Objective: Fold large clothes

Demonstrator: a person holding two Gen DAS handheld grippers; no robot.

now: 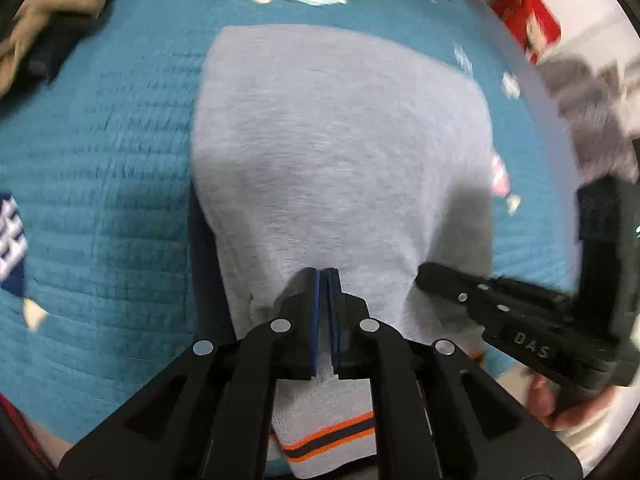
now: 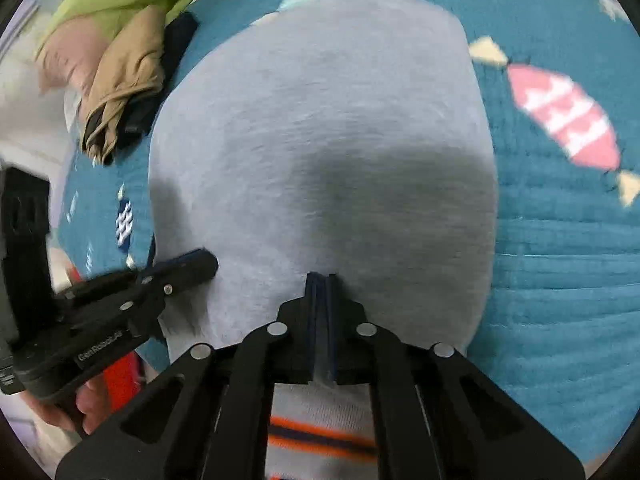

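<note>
- Looking down along both grippers, we see a grey garment spread over a teal bedspread printed with fish.
- We find the left gripper with its jaws pressed together on the grey fabric near the garment's near edge; a thin fold of cloth shows in the slit between the blue pads.
- We find the right gripper likewise clamped, its jaws pressed together with grey fabric pinched in the narrow gap.
- We see the two grippers side by side along the same near edge: in the left wrist view the right gripper enters from the right, and in the right wrist view the left gripper enters from the left.
- We notice the garment's ribbed hem with orange and dark stripes hanging below each gripper, closer to the camera than the pinch.
- We see the garment's far part lying flat and smooth on the bedspread, its far corners squared.
- We spot a pile of other clothes, green, pink, tan and dark, at the far left of the bedspread, just beside the grey garment's edge.
- We make out a hand under the left gripper's body.
</note>
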